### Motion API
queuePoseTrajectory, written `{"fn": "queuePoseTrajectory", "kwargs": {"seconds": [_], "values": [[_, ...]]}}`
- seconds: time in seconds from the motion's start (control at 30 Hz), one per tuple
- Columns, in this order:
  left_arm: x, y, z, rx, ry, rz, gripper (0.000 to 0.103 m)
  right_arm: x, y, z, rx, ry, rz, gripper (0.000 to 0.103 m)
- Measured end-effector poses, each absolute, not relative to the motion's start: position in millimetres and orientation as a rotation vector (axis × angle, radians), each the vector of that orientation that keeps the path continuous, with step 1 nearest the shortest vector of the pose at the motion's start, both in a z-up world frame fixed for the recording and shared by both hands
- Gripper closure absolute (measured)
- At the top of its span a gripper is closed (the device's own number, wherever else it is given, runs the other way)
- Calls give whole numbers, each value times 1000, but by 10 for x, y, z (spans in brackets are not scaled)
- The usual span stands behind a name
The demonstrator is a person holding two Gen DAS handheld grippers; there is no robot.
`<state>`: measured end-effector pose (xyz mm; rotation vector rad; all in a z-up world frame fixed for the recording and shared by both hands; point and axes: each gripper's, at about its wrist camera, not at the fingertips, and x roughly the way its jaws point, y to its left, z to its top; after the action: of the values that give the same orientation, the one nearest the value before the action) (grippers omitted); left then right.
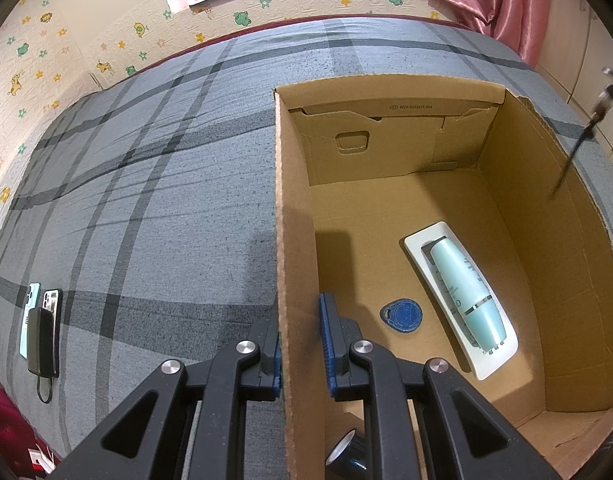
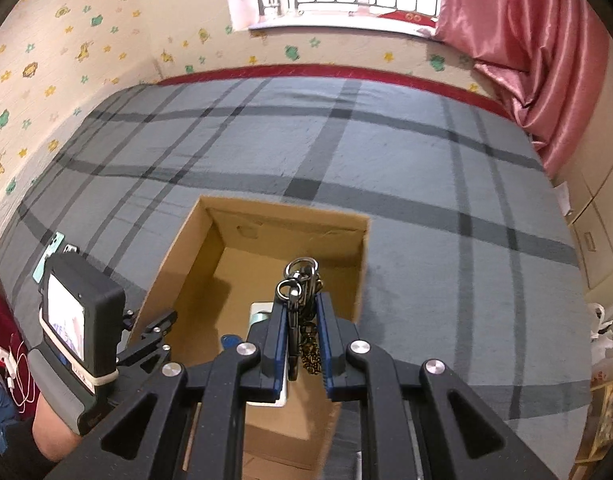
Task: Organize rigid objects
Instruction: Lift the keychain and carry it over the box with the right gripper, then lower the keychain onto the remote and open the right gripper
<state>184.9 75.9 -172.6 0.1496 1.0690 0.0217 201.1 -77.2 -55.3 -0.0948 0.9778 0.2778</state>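
An open cardboard box stands on a grey plaid bed. Inside lie a white tray with a mint bottle on it, a blue key fob and a black tape roll. My left gripper straddles the box's left wall, one finger on each side, jaws near but not pressing it. My right gripper is shut on a bunch of keys with metal rings and a chain, held above the box. The keys show in the left wrist view at the upper right.
Two phones and a black power bank lie on the bed at the left. A pink curtain hangs at the right; a patterned wall and window lie beyond the bed. The left hand's gripper body is beside the box.
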Motion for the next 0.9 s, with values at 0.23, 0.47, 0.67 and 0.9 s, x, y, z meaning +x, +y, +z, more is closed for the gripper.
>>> {"fn": "queuePoseTrajectory", "kwargs": {"seconds": [0.23,0.47,0.67,0.9], "values": [[1847,755,-1721,149,1069,21,87,2072,-549,-921,-122,1041,293,90],[1844,754,-1721,149,1069,21,87,2111,-389,-1326,-153,1117,295,90],[1847,756,-1722,149,1070,21,87,2168,-320,-1628,-163,1186,291,89],[1844,756,-1723,149,1069,21,87,2205,-293,-1858,-173,1248,290,89]]}}
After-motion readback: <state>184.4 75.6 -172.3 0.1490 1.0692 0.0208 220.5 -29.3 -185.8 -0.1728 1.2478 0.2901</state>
